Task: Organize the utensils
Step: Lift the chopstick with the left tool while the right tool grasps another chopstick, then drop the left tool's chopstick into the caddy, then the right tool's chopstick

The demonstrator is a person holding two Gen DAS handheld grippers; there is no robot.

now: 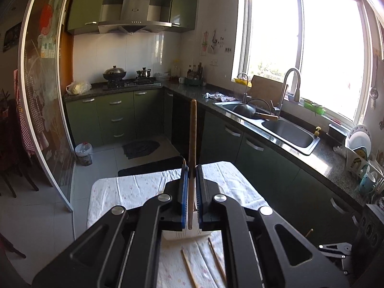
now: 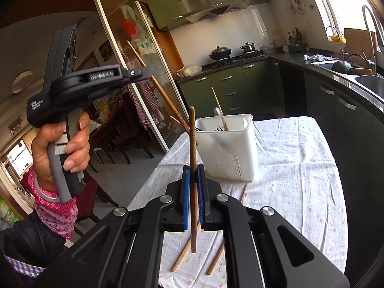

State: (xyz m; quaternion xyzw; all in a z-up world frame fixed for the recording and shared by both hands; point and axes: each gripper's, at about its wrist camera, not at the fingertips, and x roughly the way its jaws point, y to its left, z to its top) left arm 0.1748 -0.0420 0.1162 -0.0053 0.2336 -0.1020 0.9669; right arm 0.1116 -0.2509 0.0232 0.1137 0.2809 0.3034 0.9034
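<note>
Right wrist view: we hold the right tongs (image 2: 194, 168) clamped on a slender round wooden chopstick (image 2: 192, 144), upright. Beyond them stands the white slotted plastic holder (image 2: 230, 153) on the floral-cloth bench (image 2: 300, 168); two loose chopsticks (image 2: 184, 254) lie beneath. Left tongs (image 1: 191, 168) pinch a tapered wooden chopstick (image 1: 192, 132).

Green cabinets (image 1: 115, 117), bright window (image 1: 304, 50), tiled floor (image 1: 40, 218).

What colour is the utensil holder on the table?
White utensil holder, with slotted vents low on its side; clearest in the right wrist view.
</note>
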